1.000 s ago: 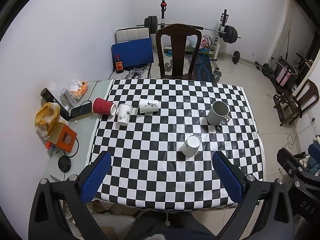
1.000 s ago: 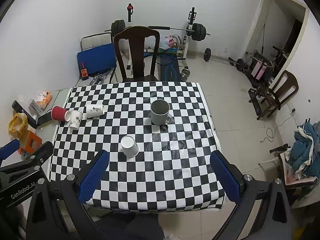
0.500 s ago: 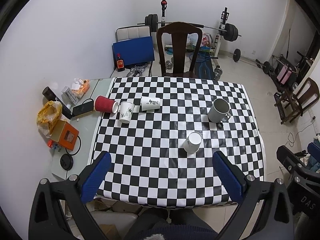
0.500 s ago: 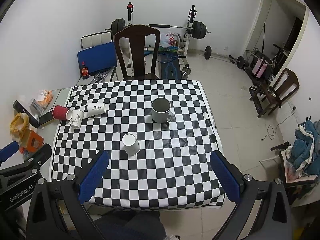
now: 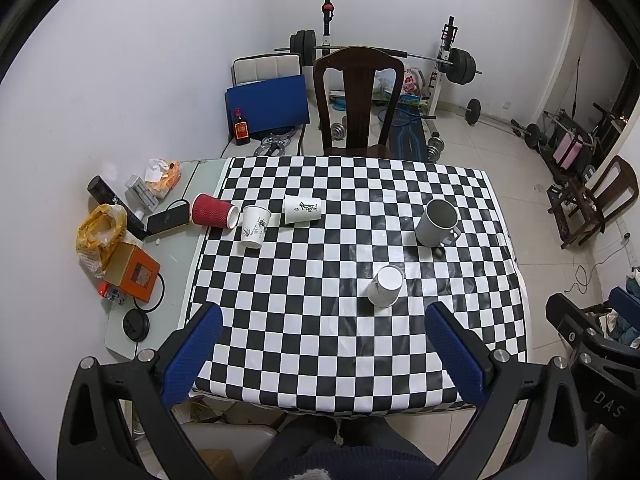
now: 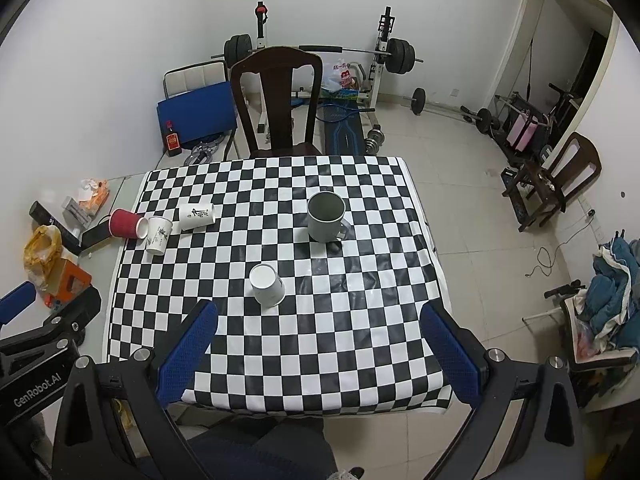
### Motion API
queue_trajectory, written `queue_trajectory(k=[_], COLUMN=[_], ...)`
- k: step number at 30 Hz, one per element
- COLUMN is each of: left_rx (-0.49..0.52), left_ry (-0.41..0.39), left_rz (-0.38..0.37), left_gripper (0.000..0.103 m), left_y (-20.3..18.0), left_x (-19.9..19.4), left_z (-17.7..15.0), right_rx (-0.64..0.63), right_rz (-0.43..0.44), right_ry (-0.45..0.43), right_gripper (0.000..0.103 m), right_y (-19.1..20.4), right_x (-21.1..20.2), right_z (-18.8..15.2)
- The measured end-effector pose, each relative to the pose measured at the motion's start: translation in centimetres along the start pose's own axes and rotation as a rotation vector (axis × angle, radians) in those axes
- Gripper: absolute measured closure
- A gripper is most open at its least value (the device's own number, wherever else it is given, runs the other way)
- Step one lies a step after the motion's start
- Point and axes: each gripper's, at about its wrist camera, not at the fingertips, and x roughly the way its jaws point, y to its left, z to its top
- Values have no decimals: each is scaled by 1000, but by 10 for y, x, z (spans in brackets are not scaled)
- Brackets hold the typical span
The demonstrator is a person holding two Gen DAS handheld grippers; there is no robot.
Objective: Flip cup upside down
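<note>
A white paper cup (image 5: 385, 285) (image 6: 267, 284) stands upside down near the middle of the checkered table (image 5: 320, 340) (image 6: 320, 352). A grey-white mug (image 5: 437, 222) (image 6: 326, 217) stands upright behind it. At the left edge a red cup (image 5: 212, 210) (image 6: 126, 222) and a printed white cup (image 5: 302, 209) (image 6: 196, 216) lie on their sides; another printed cup (image 5: 254, 225) (image 6: 158, 234) sits between them. My left gripper (image 5: 326, 354) and right gripper (image 6: 320, 354) are open and empty, high above the near table edge.
A dark wooden chair (image 5: 359, 100) (image 6: 278, 98) stands behind the table. A side surface at the left holds an orange box (image 5: 132, 272), a phone (image 5: 168, 218) and a yellow bag (image 5: 100, 232). Weights and a barbell rack (image 6: 384, 56) fill the far floor.
Both grippers have pulled slightly back and up, so the table looks a little smaller. No cup has moved.
</note>
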Motion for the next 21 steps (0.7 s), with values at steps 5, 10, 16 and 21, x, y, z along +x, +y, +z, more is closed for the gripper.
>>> queue_trajectory(k=[5,10,16,21], left_rx=[0,-2,-2,-1], left_ry=[-2,-2,-4,0], left_rz=[1,4,0,0], left_gripper=[0,0,0,0], left_y=[0,1,5,4], left_x=[0,0,-6,-3], left_z=[1,1,-1,0], right_rx=[5,3,5,6], right_rz=[5,0,-1,1], right_ry=[1,0,0,3], right_gripper=[1,1,1,1], right_y=[0,1,2,2], right_x=[-2,-4,-4,-4], right_z=[-1,-2,-1,0])
